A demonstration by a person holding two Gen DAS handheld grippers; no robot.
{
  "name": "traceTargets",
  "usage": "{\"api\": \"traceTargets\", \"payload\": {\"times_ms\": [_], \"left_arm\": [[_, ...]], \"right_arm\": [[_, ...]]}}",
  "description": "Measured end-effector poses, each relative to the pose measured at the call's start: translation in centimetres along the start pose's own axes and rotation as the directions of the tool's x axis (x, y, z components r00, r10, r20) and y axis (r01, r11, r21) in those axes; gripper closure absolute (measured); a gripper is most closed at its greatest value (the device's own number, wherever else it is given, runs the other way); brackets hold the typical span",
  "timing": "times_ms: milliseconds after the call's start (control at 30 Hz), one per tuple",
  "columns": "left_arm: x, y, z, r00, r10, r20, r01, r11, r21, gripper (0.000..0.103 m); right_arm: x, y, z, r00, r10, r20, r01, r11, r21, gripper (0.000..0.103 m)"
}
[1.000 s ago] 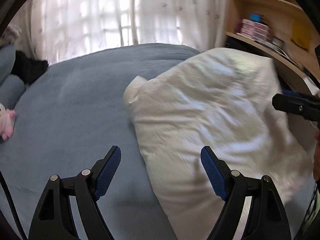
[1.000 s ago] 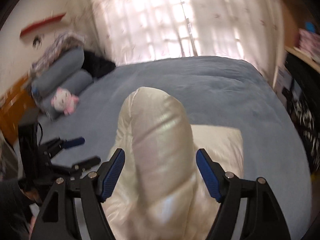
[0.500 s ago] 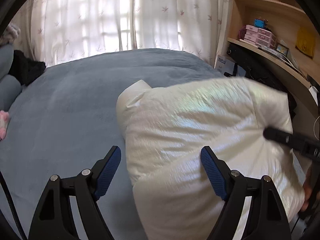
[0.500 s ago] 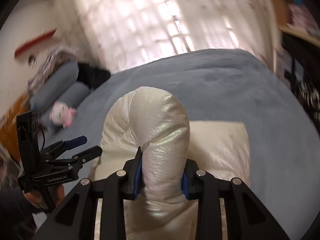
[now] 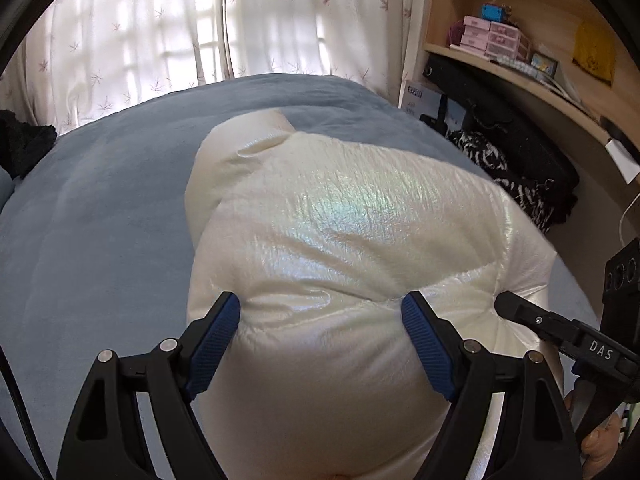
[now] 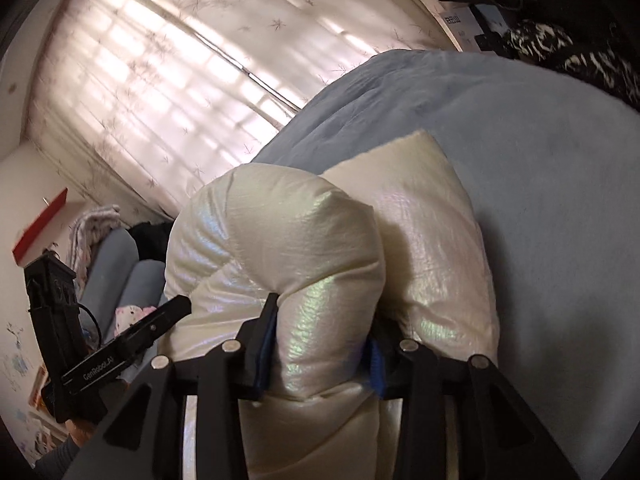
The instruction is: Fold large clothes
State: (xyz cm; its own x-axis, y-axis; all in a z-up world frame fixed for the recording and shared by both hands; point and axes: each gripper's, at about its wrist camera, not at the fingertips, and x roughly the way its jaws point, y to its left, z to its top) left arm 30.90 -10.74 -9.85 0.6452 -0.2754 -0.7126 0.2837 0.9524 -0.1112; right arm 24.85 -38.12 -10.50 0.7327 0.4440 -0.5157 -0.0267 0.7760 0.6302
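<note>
Right tool [image 6: 318,346] is clamped on a thick fold of the puffy white jacket [image 5: 344,240], its jaws easing open slightly, bunching the bulk; left tool [image 5: 322,330] stands apart, straddling the near edge, apparently to steady it. The jacket lies on the blue bed [image 5: 100,220]; curtains [image 5: 168,32] at 12 o'clock, shelves [image 5: 520,52] at 2.

Both wrist views close over jacket [image 5: 360,240] (shared) — facing curtains [image 5: 180,20].

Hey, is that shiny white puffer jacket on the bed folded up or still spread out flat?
Folded: the puffer jacket sits bunched in a thick bundle on the blue bed, one puffy layer doubled over another.
</note>
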Motion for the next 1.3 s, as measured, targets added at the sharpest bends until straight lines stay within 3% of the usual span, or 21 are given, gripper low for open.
{"api": "traceTargets", "payload": {"times_ms": [500, 833, 900, 1000, 1067, 1200, 1267, 1300], "left_arm": [[3.4, 3.0, -1.9, 1.0, -0.01, 0.008, 0.011, 0.993, -0.118, 0.005], [2.1, 2.5, -1.5, 1.0, 0.021, -0.01, -0.021, 0.997, -0.07, 0.005], [1.4, 2.6, -1.2, 0.999, 0.021, -0.024, -0.023, 0.998, -0.064, 0.005], [0.3, 3.0, -0.8, 0.998, 0.038, -0.046, -0.04, 0.997, -0.059, 0.005], [-0.4, 3.5, -0.7, 0.997, 0.044, -0.067, -0.048, 0.997, -0.06, 0.005], [-1.5, 5.0, -0.6, 0.991, 0.044, -0.127, -0.055, 0.995, -0.082, 0.005], [-1.8, 6.3, -0.8, 0.986, 0.036, -0.164, -0.052, 0.994, -0.098, 0.005], [-1.9, 6.8, -0.8, 0.984, 0.031, -0.176, -0.05, 0.993, -0.105, 0.005]], "right_arm": [[3.4, -2.0, -0.7, 0.995, 0.101, 0.0, -0.101, 0.995, 0.003, 0.064], [2.7, 0.5, -0.6, 0.998, -0.028, -0.048, 0.024, 0.996, -0.088, 0.059], [2.3, 1.3, -0.3, 0.996, -0.066, -0.068, 0.058, 0.993, -0.106, 0.054], [1.7, 2.8, 0.5, 0.985, -0.132, -0.112, 0.116, 0.984, -0.138, 0.036], [0.8, 3.9, 0.9, 0.975, -0.173, -0.136, 0.15, 0.975, -0.165, 0.014], [-2.3, 5.6, 2.1, 0.978, -0.17, -0.116, 0.143, 0.966, -0.216, 0.011], [-3.6, 5.8, 2.8, 0.974, -0.177, -0.138, 0.145, 0.966, -0.213, 0.0], [-4.1, 5.7, 3.2, 0.971, -0.188, -0.15, 0.154, 0.964, -0.215, 0.0]]}}
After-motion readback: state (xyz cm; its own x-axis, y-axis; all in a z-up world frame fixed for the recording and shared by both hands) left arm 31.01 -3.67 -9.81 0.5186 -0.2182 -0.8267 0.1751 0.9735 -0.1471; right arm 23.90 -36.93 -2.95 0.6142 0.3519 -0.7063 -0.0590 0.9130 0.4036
